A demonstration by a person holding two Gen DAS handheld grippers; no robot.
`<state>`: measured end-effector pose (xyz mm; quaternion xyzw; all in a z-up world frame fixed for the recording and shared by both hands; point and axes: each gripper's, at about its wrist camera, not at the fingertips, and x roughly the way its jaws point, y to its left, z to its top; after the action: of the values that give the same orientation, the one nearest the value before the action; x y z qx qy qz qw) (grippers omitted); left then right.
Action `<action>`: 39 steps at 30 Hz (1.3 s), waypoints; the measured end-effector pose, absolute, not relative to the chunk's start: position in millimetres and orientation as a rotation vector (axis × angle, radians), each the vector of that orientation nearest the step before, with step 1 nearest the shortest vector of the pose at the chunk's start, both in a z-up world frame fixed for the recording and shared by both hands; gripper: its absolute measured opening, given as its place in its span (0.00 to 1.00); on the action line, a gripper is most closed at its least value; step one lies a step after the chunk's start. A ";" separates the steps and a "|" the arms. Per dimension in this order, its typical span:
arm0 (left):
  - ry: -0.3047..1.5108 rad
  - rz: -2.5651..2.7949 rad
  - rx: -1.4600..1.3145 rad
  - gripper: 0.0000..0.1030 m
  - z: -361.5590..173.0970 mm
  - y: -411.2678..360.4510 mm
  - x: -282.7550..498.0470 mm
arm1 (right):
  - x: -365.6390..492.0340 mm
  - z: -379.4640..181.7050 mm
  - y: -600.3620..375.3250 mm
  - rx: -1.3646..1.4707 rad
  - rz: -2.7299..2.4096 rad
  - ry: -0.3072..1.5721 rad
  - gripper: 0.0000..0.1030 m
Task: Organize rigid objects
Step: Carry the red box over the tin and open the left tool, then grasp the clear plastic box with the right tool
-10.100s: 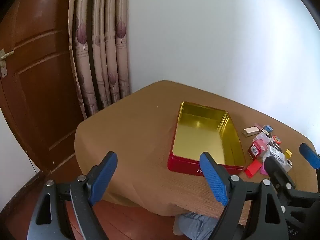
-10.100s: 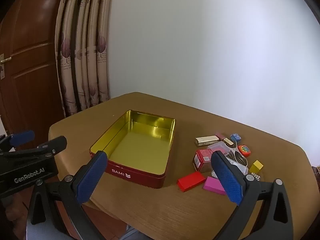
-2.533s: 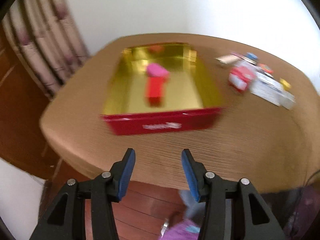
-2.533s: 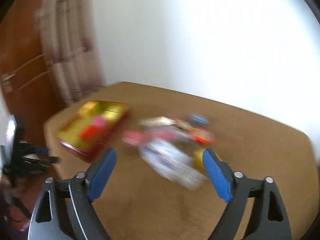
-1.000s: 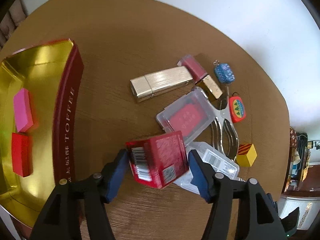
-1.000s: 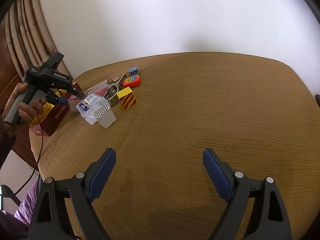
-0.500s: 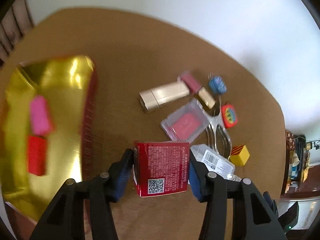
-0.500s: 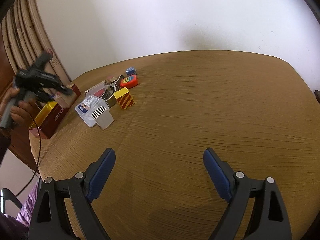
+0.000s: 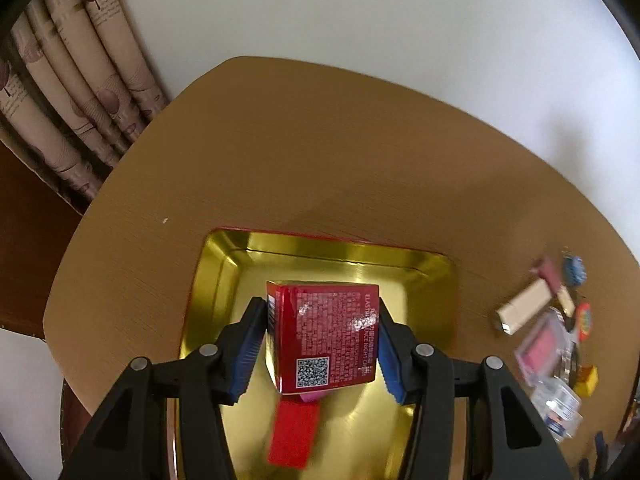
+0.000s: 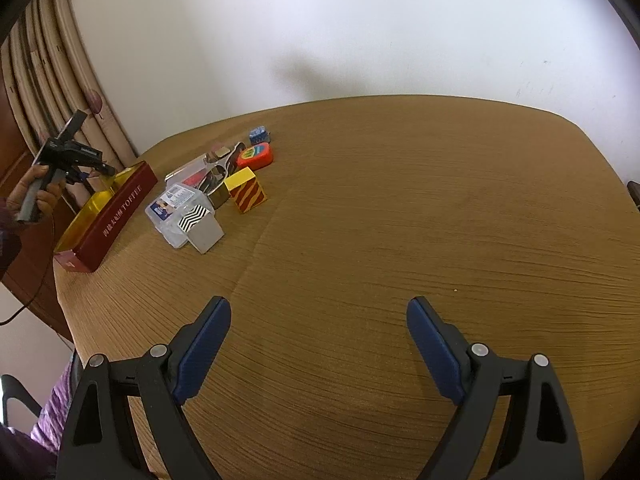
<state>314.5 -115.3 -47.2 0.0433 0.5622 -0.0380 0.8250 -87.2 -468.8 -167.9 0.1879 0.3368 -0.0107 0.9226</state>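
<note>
On the counter [image 9: 320, 152], the tin [image 9: 224, 280] lies straight ahead at twelve o'clock from our left gripper [image 9: 320, 344], gold floor open beneath. Its jaws are clamped on the red box [image 9: 324, 336], which hangs above the tin's middle, over the red block [image 9: 292, 436]. Our right gripper [image 10: 320, 352] stands wide open and empty, well apart, with the tin [image 10: 116, 212] at ten o'clock, so we judge the drop is the left's.

Home room: patterned curtain [image 9: 72, 92], wooden table [image 10: 400, 200].
</note>
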 end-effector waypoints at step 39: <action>1.143 -0.320 -0.051 0.53 -39.8 -127.2 77.1 | 90.6 -90.4 -327.3 -0.208 0.551 0.856 0.85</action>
<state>77.1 -127.2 -39.8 -0.0242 0.5383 -0.1509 0.8288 90.6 -327.3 -90.4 -0.0994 0.4089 0.2634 0.8681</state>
